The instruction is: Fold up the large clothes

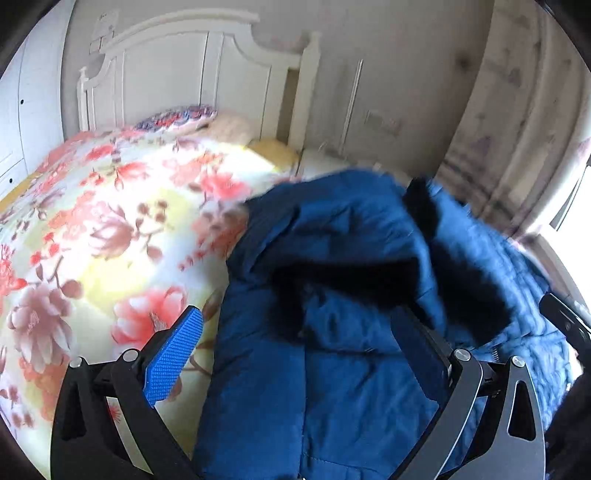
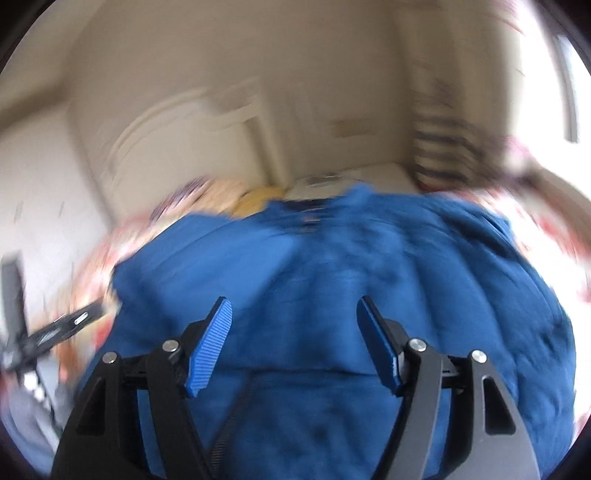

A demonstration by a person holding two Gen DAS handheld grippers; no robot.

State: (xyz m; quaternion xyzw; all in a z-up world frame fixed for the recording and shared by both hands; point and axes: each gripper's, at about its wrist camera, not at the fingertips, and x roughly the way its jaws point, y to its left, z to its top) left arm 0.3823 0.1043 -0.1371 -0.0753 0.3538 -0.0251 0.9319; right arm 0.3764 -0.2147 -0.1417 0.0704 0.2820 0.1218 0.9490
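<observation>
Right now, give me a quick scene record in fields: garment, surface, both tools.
garment: blue padded jacket with black fur trim, bunched up
surface: bed with floral blanket, white headboard behind
left tool: open wide, jacket between the fingers, pads not pressing
right tool: open above jacket, holding nothing
image quality: right wrist view motion-blurred

No legible text anywhere; perhaps print on the wall notice (image 1: 104, 27), too blurred.
</observation>
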